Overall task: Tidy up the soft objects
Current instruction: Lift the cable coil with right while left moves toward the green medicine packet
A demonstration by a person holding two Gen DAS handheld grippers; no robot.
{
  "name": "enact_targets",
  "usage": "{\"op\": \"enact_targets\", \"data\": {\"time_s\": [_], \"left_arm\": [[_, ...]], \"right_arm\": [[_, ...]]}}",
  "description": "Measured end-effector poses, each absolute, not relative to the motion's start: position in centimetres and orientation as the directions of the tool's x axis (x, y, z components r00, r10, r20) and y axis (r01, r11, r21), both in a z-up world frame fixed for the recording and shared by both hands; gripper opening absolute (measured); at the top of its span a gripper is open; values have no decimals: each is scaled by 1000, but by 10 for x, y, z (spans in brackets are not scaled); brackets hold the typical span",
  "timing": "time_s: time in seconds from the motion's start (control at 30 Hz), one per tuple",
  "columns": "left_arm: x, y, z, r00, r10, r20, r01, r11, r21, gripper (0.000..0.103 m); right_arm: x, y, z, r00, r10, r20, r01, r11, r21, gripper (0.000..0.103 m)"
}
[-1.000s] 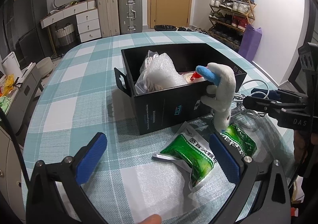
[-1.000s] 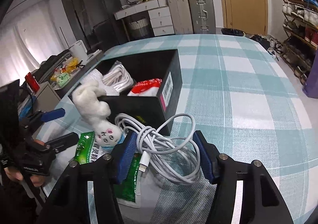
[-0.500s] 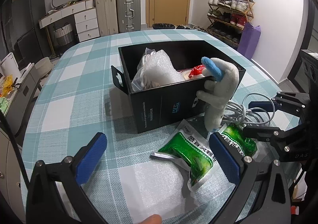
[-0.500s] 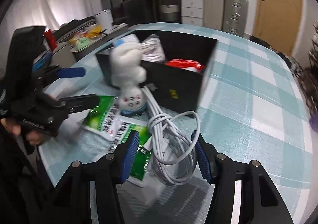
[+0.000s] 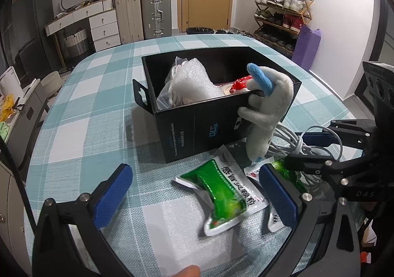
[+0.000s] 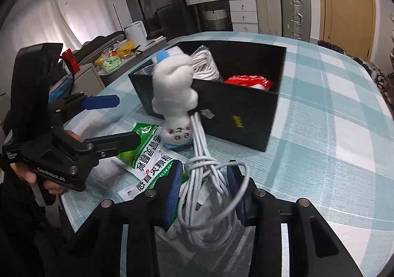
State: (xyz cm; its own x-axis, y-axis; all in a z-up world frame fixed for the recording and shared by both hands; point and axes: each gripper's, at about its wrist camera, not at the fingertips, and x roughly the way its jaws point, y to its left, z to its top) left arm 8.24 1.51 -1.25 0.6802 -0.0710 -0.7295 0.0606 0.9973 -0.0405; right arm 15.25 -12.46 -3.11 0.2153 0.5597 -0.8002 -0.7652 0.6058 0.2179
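Right wrist view shows the right gripper (image 6: 205, 188) with jaws just narrowed onto the coiled white cable (image 6: 209, 193) lying on the tabletop (image 6: 332, 154) beside the black box (image 6: 236, 114): light, limp and springy, so best pinched across the bundled middle, while the left gripper (image 5: 194, 193) hangs wide and empty.

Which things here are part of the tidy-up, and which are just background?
Job: black box; plush toy; white cable bundle, right gripper closing on it; green sachets; bubble wrap and red packet inside the box.
Background: suitcases; shoe rack; drawers.
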Motion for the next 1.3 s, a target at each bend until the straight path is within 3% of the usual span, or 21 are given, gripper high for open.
{"op": "enact_targets", "data": {"time_s": [0.2, 0.73, 1.07, 1.3], "left_arm": [[82, 15, -12, 678, -70, -732, 60, 997, -40, 103], [83, 15, -13, 669, -85, -738, 65, 996, -56, 103], [93, 28, -31, 589, 7, -808, -14, 1000, -2, 103], [88, 39, -30, 584, 33, -811, -67, 998, -8, 103]], "right_arm": [[150, -123, -30, 210, 569, -795, -771, 596, 223, 34], [155, -144, -1, 278, 595, -754, -768, 610, 198, 33], [155, -147, 1, 284, 593, -754, -764, 615, 195, 33], [155, -148, 0, 284, 590, -756, -764, 616, 194, 33]]}}
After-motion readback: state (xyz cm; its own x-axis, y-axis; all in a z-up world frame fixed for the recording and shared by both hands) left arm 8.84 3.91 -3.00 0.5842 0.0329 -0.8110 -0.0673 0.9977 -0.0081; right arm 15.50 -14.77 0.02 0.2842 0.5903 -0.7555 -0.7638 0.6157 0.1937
